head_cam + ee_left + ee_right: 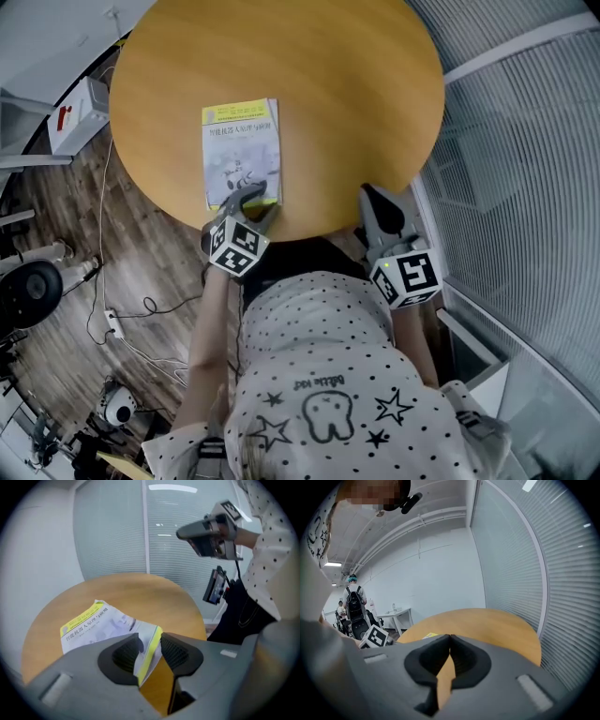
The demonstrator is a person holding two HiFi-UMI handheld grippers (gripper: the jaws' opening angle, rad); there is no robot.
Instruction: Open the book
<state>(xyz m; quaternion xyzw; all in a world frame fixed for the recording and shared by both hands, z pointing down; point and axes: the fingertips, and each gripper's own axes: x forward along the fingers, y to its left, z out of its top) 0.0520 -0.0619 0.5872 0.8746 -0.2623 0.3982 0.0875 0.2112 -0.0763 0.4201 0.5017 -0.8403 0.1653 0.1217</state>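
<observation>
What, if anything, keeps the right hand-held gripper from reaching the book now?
Probably nothing, so yes: only bare table lies between the right hand-held gripper and the book. The left hand-held gripper occupies just the book's near corner.

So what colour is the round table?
The round wooden table is orange-brown; the head view shows it best.

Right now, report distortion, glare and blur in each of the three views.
Head view: even light, sharp, with a faint sheen on the table. Left gripper view: fisheye with dark corners, lamp reflections on the glass wall, and the book print slightly soft. Right gripper view: fisheye bows the blinds; the light is bright and even.
</observation>
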